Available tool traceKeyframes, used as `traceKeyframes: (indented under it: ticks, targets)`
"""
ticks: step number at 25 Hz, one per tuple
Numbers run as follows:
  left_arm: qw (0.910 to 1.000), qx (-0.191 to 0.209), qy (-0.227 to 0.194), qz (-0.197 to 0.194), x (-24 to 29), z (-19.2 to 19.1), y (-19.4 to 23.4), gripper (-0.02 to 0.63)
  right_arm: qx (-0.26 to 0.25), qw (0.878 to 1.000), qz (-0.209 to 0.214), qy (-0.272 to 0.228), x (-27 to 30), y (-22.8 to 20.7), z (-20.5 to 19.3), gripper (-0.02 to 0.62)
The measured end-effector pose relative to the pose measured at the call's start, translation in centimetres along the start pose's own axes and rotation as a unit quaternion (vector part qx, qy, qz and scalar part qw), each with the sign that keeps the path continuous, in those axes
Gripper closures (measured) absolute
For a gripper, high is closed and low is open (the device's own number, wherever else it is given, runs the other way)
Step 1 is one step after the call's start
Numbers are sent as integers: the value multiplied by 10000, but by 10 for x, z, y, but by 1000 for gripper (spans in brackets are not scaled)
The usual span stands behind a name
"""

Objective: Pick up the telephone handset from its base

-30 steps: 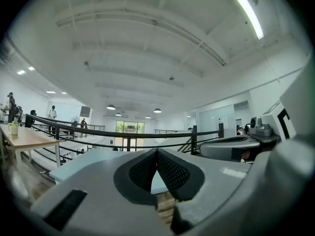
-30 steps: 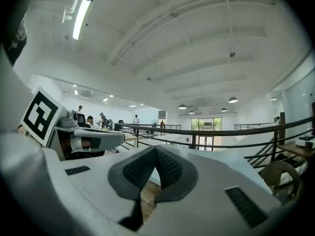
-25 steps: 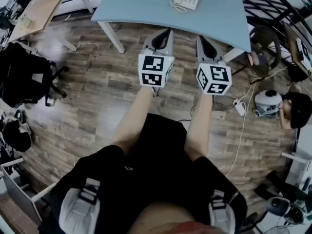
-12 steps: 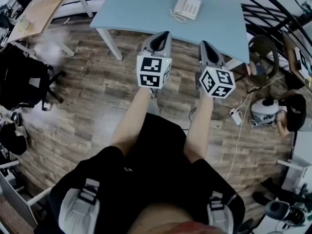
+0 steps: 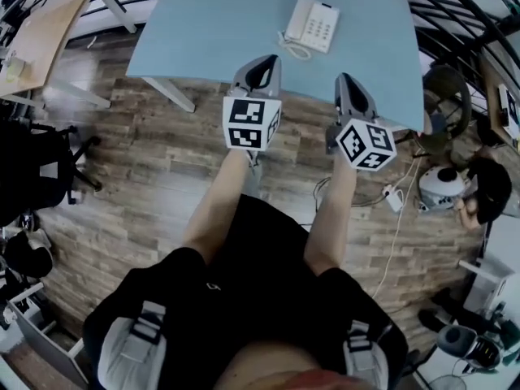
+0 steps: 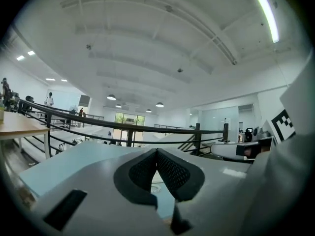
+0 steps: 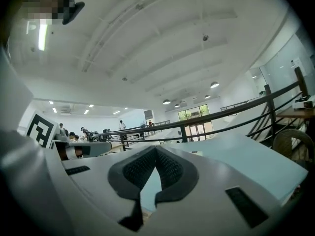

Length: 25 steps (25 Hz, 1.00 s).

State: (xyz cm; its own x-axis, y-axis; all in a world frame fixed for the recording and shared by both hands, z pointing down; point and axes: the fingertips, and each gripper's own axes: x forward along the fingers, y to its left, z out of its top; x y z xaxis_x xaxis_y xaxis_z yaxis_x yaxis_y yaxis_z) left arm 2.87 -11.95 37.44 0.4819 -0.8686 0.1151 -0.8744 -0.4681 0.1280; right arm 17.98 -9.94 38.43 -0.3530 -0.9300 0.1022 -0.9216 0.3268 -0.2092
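A white telephone lies on the far part of a light blue table, its handset resting on the base's left side and a coiled cord beside it. My left gripper is shut and empty, its tip over the table's near edge, well short of the phone. My right gripper is shut and empty too, beside it on the right. In the left gripper view the left gripper shows its pads meeting over the blue table. In the right gripper view the right gripper is likewise shut above the table.
A wooden desk stands at the upper left and a black office chair at the left. To the right are a round chair, a power strip with cable and a white round appliance. Black railings run behind the table.
Both grippers have moved forward from over the wooden floor to the table's near edge. The table and telephone now sit closer and lower in the head view. Both grippers stayed shut.
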Motion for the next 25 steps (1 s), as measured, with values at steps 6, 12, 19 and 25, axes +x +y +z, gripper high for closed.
traceKeyframes:
  ticks: [6,12,19,25]
  targets:
    - [9988,-218,427,6,84,-22,63,606,2,9996,119,269,105,-7,-15,600]
    - [9968,-429,659,-108,155,-33,109,606,33,9988,111,466,191,-23,-14,600]
    - [9933,-550,960,-338,193,-52,115,606,326,9959,42,840,226,-41,-40,600]
    - [9904,-604,1206,-291,217,-71,117,606,535,9906,187,1248,246,-58,-70,598]
